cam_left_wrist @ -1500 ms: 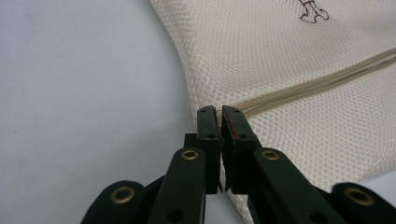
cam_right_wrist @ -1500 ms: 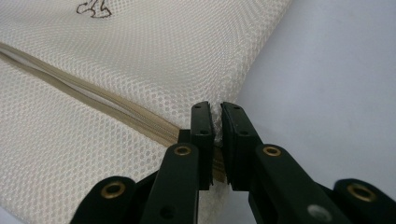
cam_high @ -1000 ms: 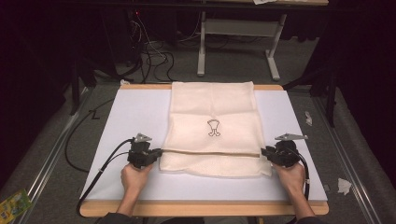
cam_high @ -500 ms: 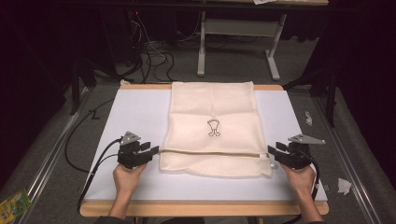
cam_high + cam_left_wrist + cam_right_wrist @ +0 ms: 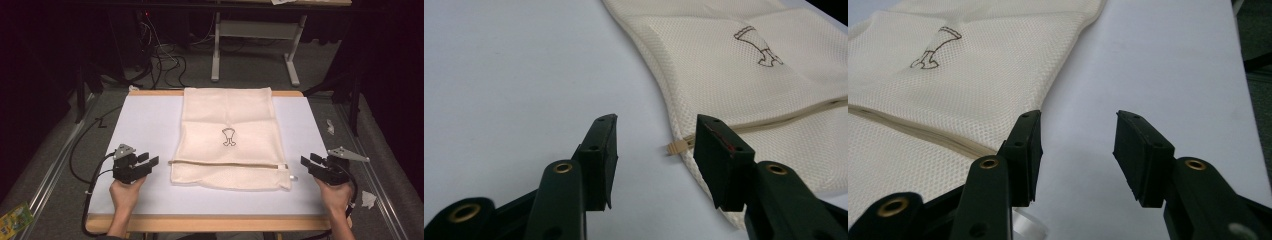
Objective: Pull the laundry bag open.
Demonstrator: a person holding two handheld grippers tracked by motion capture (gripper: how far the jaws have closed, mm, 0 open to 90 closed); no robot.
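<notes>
Mesh bag — cream, finely woven netting with a small dark outline drawing printed near its middle — lies flat at the centre of the white table top, its far edge reaching the far side of the board. A tan zipper crosses it from left to right toward the near end, and the zipper's little tab pokes out at the bag's left edge. The cloth looks soft and slightly rumpled along its sides.

Left gripper sits just left of the bag, apart from it; its jaws have just been opening and stand wide with nothing between them. Right gripper hovers just right of the bag's near corner — its jaws also just opening, wide and empty. The black pads are blocky, with ribbed faces.

Pale wood trims the smooth, matt table top at the edge. Grey carpet surrounds it, cables trail across the floor beyond, and a white desk frame stands in the dark far end.
</notes>
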